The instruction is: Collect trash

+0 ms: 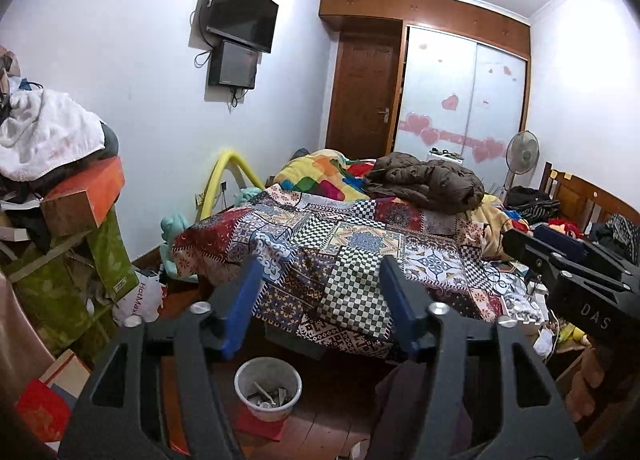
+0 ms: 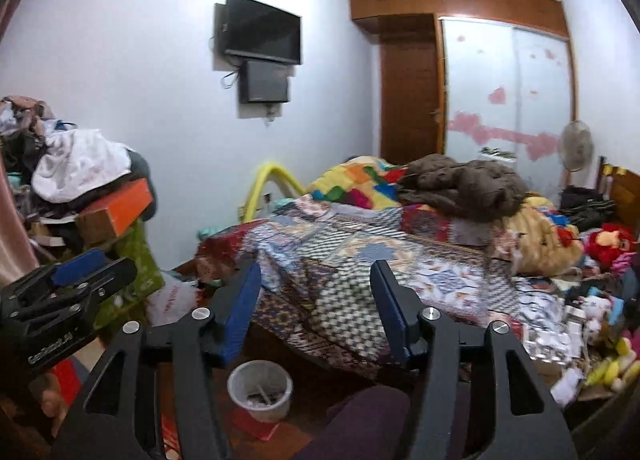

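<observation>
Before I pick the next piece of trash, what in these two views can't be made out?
- Contents of the white bin: both views, too small; only grey scraps show.
- Floor beside the bin: left wrist view, hidden by the left hand-held gripper, whose jaws stand open and empty.
- Clutter on the bed's right edge: right wrist view, motion-blurred.
- Floor under the patchwork bedspread: hidden by its overhang.
- Right hand-held gripper: open, empty.

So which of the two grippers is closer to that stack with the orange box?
Left. The left gripper is on the side of the orange box; the right gripper is beyond it, toward the cluttered bed side.
</observation>
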Demonstrator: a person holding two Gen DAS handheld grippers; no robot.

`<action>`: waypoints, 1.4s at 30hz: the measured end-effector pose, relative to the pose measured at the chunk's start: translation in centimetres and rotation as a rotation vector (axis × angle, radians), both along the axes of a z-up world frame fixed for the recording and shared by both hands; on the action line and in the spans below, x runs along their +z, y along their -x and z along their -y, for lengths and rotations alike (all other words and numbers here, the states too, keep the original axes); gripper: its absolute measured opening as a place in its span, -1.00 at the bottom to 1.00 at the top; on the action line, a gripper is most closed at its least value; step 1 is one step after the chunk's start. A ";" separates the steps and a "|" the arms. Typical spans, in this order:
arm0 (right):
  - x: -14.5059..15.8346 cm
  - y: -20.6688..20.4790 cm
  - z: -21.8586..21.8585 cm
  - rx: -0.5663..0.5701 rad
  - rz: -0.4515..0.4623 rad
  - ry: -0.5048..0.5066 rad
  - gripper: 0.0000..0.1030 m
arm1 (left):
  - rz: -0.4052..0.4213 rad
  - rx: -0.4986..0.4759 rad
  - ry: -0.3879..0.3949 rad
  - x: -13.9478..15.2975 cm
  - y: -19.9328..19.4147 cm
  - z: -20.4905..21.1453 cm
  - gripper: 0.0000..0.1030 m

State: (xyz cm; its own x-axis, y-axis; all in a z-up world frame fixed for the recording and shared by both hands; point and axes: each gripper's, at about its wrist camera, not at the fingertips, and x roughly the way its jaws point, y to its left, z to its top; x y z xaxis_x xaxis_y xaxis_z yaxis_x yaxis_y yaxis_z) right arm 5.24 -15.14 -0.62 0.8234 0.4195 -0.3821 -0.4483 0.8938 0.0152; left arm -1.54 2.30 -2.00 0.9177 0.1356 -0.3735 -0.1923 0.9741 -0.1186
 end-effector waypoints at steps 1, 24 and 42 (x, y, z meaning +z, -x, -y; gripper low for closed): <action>0.0 0.2 0.0 -0.012 0.007 0.007 0.15 | -0.004 -0.003 0.002 -0.1 0.2 0.2 0.48; 0.6 2.2 2.3 -0.126 0.054 -0.027 1.00 | 0.002 -0.008 -0.041 0.0 1.2 1.7 0.85; 0.7 1.9 3.3 -0.128 0.033 -0.034 1.00 | 0.002 -0.018 -0.075 0.1 1.3 2.3 0.89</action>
State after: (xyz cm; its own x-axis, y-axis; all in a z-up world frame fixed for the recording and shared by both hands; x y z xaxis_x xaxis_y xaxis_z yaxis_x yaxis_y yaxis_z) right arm 3.30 -18.40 0.11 0.8828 0.3227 -0.3414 -0.3315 0.9428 0.0340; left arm -2.84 -0.02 -1.86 0.9211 0.1463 -0.3608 -0.1740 0.9837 -0.0453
